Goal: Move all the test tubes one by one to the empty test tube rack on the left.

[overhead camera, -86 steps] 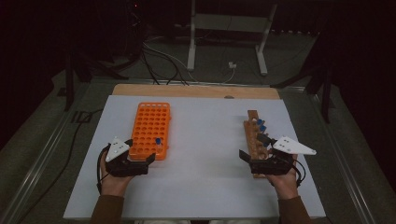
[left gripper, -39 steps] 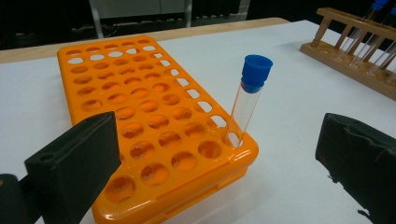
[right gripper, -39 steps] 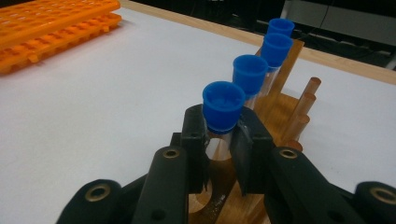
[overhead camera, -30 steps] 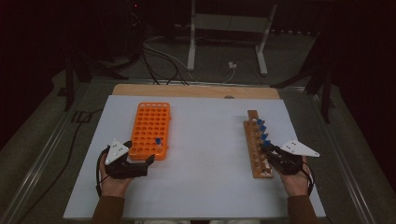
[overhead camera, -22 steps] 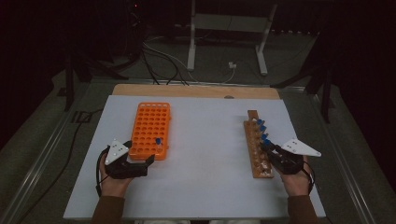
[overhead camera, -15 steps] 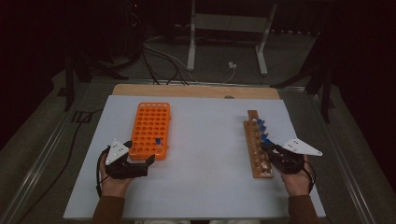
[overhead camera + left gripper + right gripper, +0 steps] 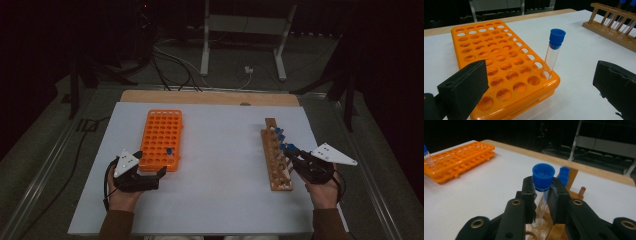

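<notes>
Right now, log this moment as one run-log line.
right gripper: shut on capped tube at wooden rack | left gripper: open by orange rack

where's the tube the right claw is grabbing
In the right gripper view, the blue-capped tube stands upright in the wooden rack on the table's right side, clamped between the right claw jaws, two more capped tubes behind it.

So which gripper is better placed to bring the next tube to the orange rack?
Right. The right gripper is shut on a blue-capped tube at the wooden rack. The left gripper is open beside the orange rack, holding nothing.
</notes>
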The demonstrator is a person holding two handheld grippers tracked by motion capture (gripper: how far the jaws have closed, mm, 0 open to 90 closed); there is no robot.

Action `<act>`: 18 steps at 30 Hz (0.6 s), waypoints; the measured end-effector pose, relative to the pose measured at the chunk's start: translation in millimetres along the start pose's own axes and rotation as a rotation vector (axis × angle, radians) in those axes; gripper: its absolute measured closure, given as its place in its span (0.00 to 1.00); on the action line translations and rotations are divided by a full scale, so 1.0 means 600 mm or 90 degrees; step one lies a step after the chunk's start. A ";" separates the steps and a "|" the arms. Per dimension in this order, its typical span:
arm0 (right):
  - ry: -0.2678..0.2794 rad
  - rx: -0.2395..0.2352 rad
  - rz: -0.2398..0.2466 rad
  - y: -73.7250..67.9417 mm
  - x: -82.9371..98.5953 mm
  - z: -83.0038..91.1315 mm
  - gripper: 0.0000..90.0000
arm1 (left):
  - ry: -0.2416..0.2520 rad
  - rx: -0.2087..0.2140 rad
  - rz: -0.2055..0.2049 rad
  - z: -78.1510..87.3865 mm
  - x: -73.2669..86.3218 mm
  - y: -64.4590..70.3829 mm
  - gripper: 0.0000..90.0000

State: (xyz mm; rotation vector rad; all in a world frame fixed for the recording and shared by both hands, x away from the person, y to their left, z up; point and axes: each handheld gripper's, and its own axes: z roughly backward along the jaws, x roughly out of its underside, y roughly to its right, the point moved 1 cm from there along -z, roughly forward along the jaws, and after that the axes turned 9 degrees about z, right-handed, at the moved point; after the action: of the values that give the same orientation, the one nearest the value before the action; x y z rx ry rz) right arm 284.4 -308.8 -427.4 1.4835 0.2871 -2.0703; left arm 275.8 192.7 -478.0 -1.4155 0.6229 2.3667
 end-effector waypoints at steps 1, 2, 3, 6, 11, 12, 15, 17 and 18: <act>0.005 0.001 0.003 0.000 -0.004 0.002 0.86 | 0.000 0.000 -0.004 0.000 0.000 0.001 0.01; 0.009 0.001 0.004 0.000 -0.008 0.005 0.86 | 0.002 -0.002 -0.007 -0.001 0.000 0.002 0.01; 0.013 0.003 0.008 0.000 -0.013 0.007 0.86 | 0.005 -0.003 -0.009 -0.001 0.000 0.002 0.01; 0.029 -0.003 0.013 -0.001 -0.027 0.014 0.86 | 0.015 -0.002 -0.013 -0.001 -0.001 0.004 0.01; 0.033 -0.015 0.028 -0.012 -0.044 0.012 0.86 | 0.028 0.007 0.003 0.004 -0.005 0.003 0.01; 0.033 -0.019 0.031 -0.014 -0.046 0.010 0.86 | 0.033 0.010 0.006 0.005 -0.006 0.003 0.01; 0.031 -0.028 0.035 -0.021 -0.051 0.003 0.86 | 0.048 0.024 0.019 0.011 -0.011 0.003 0.02; 0.032 -0.039 0.032 -0.026 -0.052 -0.002 0.86 | 0.053 0.026 0.023 0.013 -0.013 0.005 0.02; 0.032 -0.045 0.029 -0.029 -0.052 -0.005 0.86 | 0.053 0.026 0.026 0.015 -0.015 0.005 0.01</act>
State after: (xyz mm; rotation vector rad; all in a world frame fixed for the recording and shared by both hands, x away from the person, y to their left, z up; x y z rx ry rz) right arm 284.3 -283.2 -402.4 1.4888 0.3394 -1.9693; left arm 271.8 194.1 -465.8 -1.5038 0.7247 2.3216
